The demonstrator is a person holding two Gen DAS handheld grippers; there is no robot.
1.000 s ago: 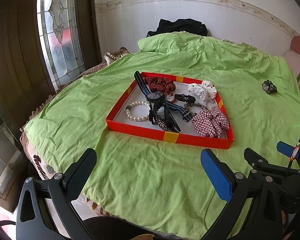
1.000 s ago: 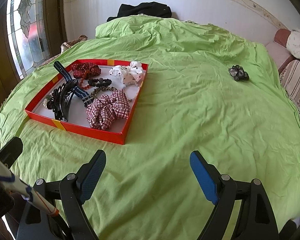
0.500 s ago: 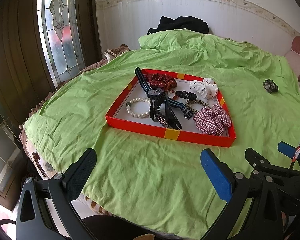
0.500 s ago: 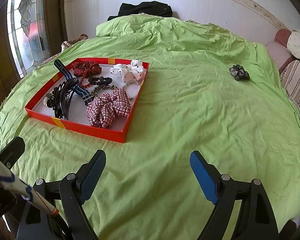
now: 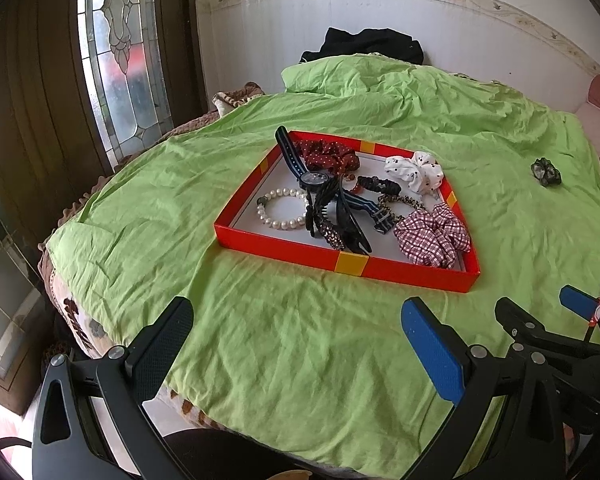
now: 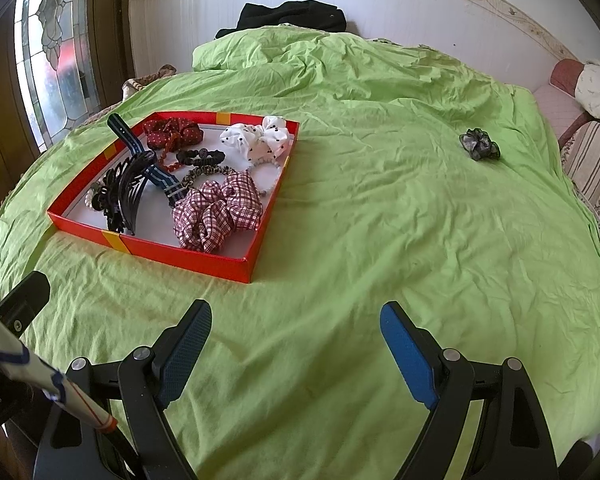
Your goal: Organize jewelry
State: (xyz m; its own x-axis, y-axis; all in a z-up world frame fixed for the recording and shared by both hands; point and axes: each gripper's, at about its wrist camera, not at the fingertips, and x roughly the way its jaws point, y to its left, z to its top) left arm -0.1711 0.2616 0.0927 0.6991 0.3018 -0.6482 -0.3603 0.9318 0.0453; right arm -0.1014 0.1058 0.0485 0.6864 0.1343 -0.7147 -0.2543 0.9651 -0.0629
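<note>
Because both tools hover over the near edge of the bed (image 6: 340, 240) with nothing between their fingers, no item is at risk of being dropped yet. The left hand-held gripper (image 5: 296, 344) is spread wide and holds nothing. The right hand-held gripper (image 6: 296, 344) is likewise released and holds nothing.

Risks, judged from the present layout:
- The green sheet (image 5: 260, 320) is soft and wrinkled. A finger pressed down during a pick may snag a fold and drag the cloth.
- The red tray (image 5: 340, 258) rests on that soft sheet. A push against its rim may tilt or slide it.
- Items in the tray overlap. The hair claw (image 5: 332, 216) lies across the watch (image 5: 314, 178) strap, so lifting one may pull the other.
- The dark scrunchie (image 6: 480, 145) lies well apart from the tray, towards the far right of the bed. Reaching it calls for a long stretch, and its loose fabric may slip from a shallow pinch.

Count, near to far:
- Hand-held grippers: two.
- Tray: one.
- Checked scrunchie (image 5: 432, 236): one, in the near right corner.
- Hair claws: at least one; the overlap hides an exact count.
- Pearl bracelet (image 5: 280, 210): one.
- Watch: one.
- White dotted scrunchie (image 5: 414, 170): one.
- Red dotted scrunchie (image 5: 328, 156): one.
- Dark scrunchie outside the tray: one.
</note>
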